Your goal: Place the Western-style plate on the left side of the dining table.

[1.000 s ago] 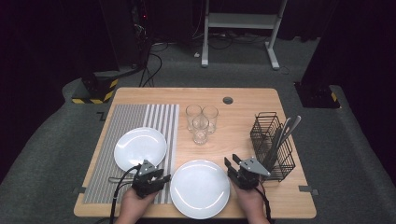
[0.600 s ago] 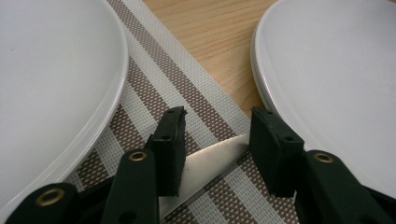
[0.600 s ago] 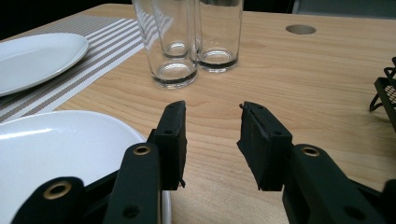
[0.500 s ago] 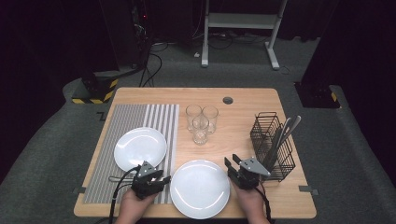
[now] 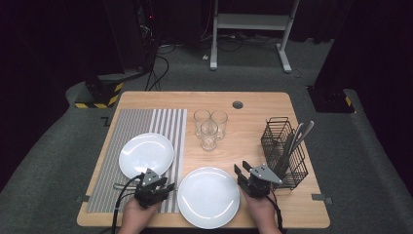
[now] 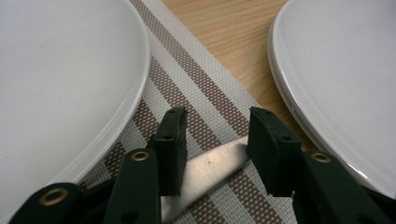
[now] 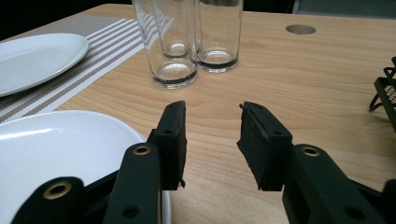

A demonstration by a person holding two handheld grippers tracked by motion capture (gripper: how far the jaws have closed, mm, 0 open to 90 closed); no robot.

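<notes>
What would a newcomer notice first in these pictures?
Two white plates: one on the striped mat at the left, one on the bare wood at the near edge. Three glasses cluster mid-table, and a black wire caddy with cutlery stands at the right. The left gripper hangs over a knife blade lying on the mat between the plates, blade between its jaws but not gripped; the right gripper is open, beside the near plate.

Three empty glasses [image 5: 209, 127] stood clustered mid-table — well apart from a black wire basket [image 5: 280, 144] of cutlery at the right; a white plate [image 5: 208, 197] lay near the front edge.
</notes>
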